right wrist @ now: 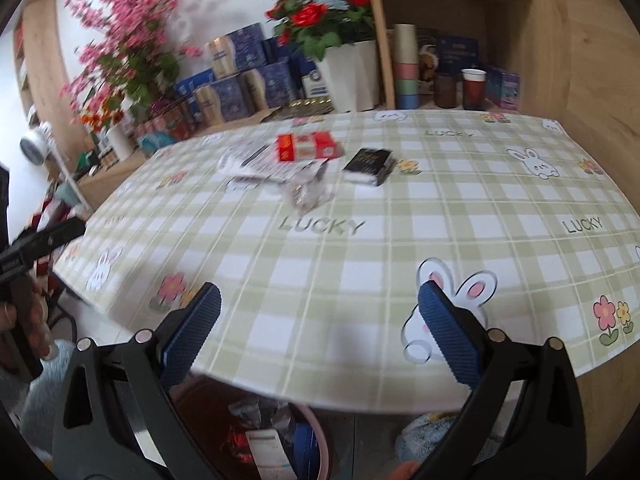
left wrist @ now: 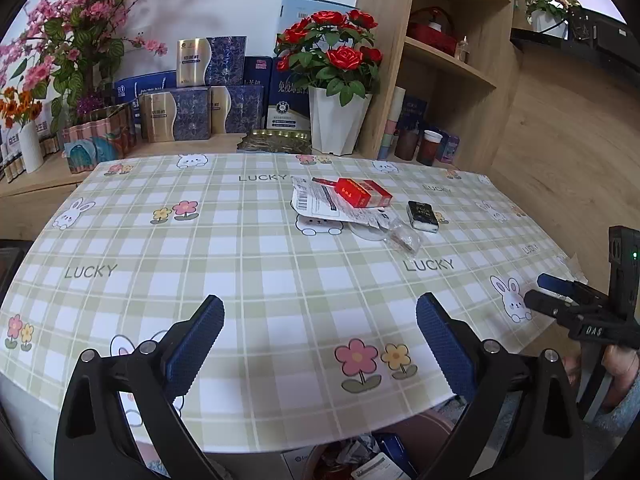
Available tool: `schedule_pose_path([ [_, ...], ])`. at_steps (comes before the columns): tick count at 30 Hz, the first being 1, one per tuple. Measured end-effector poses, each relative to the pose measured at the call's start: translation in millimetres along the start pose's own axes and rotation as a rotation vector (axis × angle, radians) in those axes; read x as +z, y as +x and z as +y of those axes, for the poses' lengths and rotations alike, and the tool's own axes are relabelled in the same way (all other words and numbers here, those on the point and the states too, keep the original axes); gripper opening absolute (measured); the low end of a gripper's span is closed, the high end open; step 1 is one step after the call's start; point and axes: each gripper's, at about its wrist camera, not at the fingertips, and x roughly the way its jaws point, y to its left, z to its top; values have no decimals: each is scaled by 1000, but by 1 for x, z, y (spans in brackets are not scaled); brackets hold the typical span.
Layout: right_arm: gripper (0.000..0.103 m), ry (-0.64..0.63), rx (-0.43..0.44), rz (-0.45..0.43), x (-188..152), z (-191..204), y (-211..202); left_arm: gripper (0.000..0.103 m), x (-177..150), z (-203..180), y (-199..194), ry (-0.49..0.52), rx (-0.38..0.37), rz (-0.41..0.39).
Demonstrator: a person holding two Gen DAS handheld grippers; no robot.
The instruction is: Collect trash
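Note:
Trash lies at the far middle of the checked tablecloth: a red box (left wrist: 362,192) on a torn white label paper (left wrist: 320,206), a crumpled clear wrapper (left wrist: 404,236) and a small black box (left wrist: 422,216). In the right wrist view the red box (right wrist: 308,146), the paper (right wrist: 256,162), the wrapper (right wrist: 306,192) and the black box (right wrist: 368,166) show too. My left gripper (left wrist: 320,336) is open and empty over the near table edge. My right gripper (right wrist: 320,332) is open and empty, also at the near edge. A bin (right wrist: 280,440) holding trash stands under the table edge.
Flower pots (left wrist: 338,120), blue and gold boxes (left wrist: 192,114) and a gold tray (left wrist: 276,140) line the counter behind the table (left wrist: 280,280). A wooden shelf (left wrist: 440,60) with cups stands at the back right. The right gripper shows in the left wrist view (left wrist: 548,292).

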Motion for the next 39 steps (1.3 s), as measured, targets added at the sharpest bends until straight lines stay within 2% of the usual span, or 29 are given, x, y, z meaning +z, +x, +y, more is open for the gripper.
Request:
schedule_pose_path([
  [6, 97, 13, -33, 56, 21, -17, 29, 94, 11, 6, 22, 4, 4, 8],
  [10, 97, 13, -15, 101, 34, -26, 56, 94, 17, 10, 41, 7, 22, 26],
  [14, 97, -44, -19, 97, 54, -23, 78, 94, 26, 18, 52, -13, 26, 22],
  [20, 97, -96, 38, 97, 85, -11, 113, 94, 37, 28, 67, -28, 40, 28],
  [22, 88, -117, 55, 120, 91, -3, 127, 94, 40, 29, 72, -26, 42, 30],
  [26, 85, -177, 76, 168, 93, 15, 152, 94, 45, 34, 77, -69, 31, 20],
  [29, 74, -210, 78, 204, 90, 27, 169, 94, 47, 36, 85, -87, 28, 30],
  [35, 73, -255, 61, 222, 87, 38, 186, 94, 49, 35, 92, -94, 22, 37],
  [37, 66, -256, 57, 223, 87, 37, 187, 94, 49, 34, 96, -96, 16, 45],
  [39, 64, -273, 43, 222, 86, 38, 189, 94, 49, 32, 99, -100, 12, 48],
])
